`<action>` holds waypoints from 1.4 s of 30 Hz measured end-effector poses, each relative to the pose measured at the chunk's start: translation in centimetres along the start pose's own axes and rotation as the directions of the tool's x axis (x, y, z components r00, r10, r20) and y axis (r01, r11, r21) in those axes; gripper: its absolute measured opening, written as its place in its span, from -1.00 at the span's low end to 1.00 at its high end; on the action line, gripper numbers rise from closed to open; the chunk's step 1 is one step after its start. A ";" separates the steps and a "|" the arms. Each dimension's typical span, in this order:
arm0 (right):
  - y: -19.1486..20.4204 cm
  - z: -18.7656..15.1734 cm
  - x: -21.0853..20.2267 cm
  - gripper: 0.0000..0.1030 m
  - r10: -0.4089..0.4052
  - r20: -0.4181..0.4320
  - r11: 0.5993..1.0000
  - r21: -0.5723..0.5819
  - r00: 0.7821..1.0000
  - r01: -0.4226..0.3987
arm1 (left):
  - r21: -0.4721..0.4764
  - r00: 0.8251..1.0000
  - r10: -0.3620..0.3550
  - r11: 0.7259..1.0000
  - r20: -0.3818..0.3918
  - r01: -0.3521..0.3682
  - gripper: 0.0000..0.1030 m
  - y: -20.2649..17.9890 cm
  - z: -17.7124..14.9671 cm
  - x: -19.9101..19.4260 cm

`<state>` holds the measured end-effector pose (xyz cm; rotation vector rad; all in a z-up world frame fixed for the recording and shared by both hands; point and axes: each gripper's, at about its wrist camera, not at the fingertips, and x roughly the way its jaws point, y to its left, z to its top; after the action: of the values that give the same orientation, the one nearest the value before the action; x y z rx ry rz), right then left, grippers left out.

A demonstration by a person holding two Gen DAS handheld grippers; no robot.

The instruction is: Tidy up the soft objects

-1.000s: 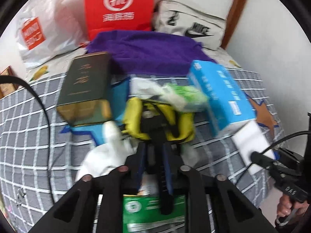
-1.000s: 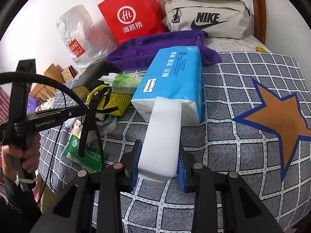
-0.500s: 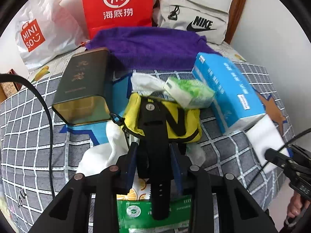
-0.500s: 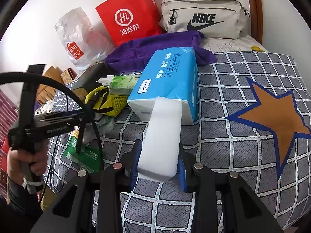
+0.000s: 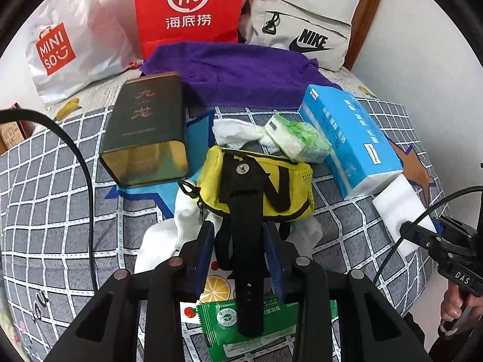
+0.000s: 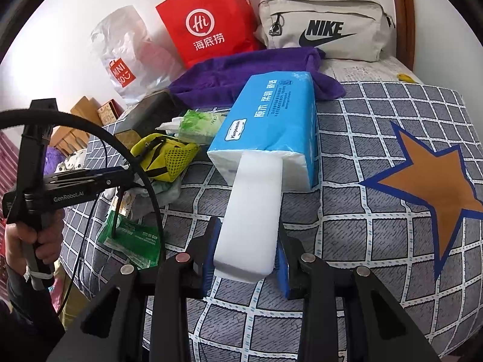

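My left gripper [image 5: 240, 235] is shut on the black strap [image 5: 246, 241] of a yellow pouch [image 5: 295, 193], which lies on the checked bedspread [image 5: 60, 199] over white socks [image 5: 169, 235]. My right gripper [image 6: 246, 241] is shut on a white sponge block [image 6: 252, 211] whose far end touches the blue tissue pack [image 6: 271, 126]. The sponge block also shows in the left wrist view [image 5: 398, 208], beside the tissue pack [image 5: 350, 138]. A green tissue packet [image 5: 299, 138] and a white cloth [image 5: 235, 132] lie behind the pouch.
A dark tin box [image 5: 148, 129] lies left of the pouch. A purple towel [image 5: 235, 72], a red paper bag [image 5: 188, 9], a Miniso plastic bag [image 5: 66, 45] and a Nike bag [image 5: 302, 33] are at the back. A green wipes packet [image 5: 220, 322] lies near me.
My left gripper has drawn back a little with the strap, and the yellow pouch now lies fuller in view. The right gripper holds the sponge block much as before.
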<state>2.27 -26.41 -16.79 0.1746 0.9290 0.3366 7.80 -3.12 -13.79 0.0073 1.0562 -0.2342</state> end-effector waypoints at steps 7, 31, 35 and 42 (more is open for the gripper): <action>0.1 0.1 0.2 -0.34 0.000 -0.004 1.000 -0.004 1.000 0.000 | 0.025 1.000 0.012 1.000 -0.029 -0.011 -0.38 -0.9 0.9 1.5; 0.4 0.1 0.1 -0.33 0.001 -0.015 1.000 -0.023 1.000 -0.002 | 0.005 0.998 -0.043 0.999 -0.043 0.043 -0.61 0.1 0.5 1.7; 0.5 0.0 0.1 -0.33 0.007 -0.018 1.000 -0.026 1.000 -0.008 | 0.018 0.999 -0.036 0.999 -0.031 0.036 -0.62 -0.2 0.3 1.4; 0.7 0.0 0.1 -0.33 0.008 -0.020 0.999 -0.036 1.000 -0.008 | -0.012 0.999 -0.040 0.999 -0.034 0.040 -0.47 0.3 -0.1 2.5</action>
<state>2.16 -25.70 -16.72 0.1425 0.9413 0.3627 8.96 -3.30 -15.99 -0.0200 1.0921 -0.2654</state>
